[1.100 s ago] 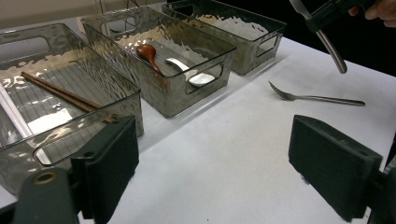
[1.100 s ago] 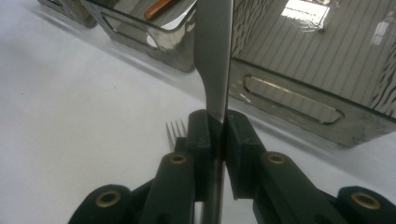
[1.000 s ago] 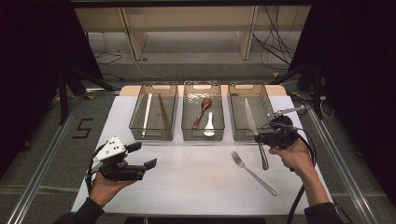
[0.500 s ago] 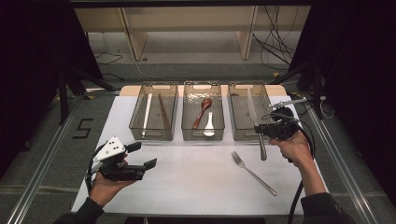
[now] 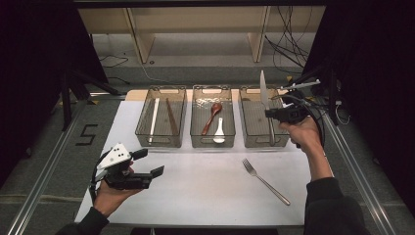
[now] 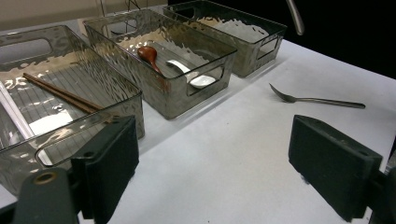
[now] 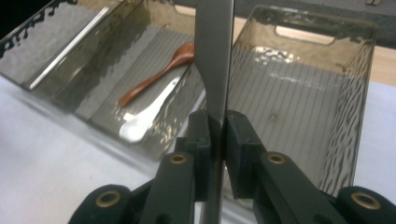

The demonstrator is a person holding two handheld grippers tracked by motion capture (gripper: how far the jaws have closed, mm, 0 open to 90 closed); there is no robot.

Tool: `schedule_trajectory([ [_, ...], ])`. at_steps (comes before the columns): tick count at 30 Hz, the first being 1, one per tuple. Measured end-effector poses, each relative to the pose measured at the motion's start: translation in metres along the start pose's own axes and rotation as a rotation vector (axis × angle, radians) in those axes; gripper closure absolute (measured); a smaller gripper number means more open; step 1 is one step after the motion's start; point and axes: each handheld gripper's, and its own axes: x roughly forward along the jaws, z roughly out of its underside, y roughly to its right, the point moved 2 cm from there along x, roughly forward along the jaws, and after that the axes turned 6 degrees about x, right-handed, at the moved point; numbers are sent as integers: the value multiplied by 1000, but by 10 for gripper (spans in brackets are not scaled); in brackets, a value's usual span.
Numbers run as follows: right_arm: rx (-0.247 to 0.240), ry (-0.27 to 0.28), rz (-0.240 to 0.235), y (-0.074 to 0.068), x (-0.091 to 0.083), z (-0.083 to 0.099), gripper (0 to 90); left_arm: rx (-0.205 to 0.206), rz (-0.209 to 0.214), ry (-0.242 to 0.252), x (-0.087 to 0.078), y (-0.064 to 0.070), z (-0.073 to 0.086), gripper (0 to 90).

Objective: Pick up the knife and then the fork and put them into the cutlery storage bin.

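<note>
My left gripper [image 5: 147,164] is resting at about 7 o'clock on the desk [image 5: 205,186], jaws spread wide and holding nothing. At 11 o'clock the left bin [image 5: 142,128] is already keeping a pair of chopsticks [image 5: 171,117] and a pale stick beside them. At 12 o'clock the middle bin [image 5: 195,122] is carrying a wooden spoon [image 5: 211,117] and a white spoon [image 5: 219,133]. At 1 o'clock I am holding a knife [image 5: 265,98] in my right gripper [image 5: 270,113], jaws clamped on it near mid-length, blade pointing away from me over the right bin [image 5: 250,128], which looks bare inside. At 4 o'clock a fork [image 5: 265,181] is lying loose on the desk. I judge the sorting is well along: the knife needs lowering into the right bin, and the fork is left to collect.
</note>
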Motion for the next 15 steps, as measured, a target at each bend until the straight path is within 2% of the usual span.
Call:
schedule_trajectory([
  [15,79,25,39,7,31,-28,816,-1,3,-1,0,0,0,156],
])
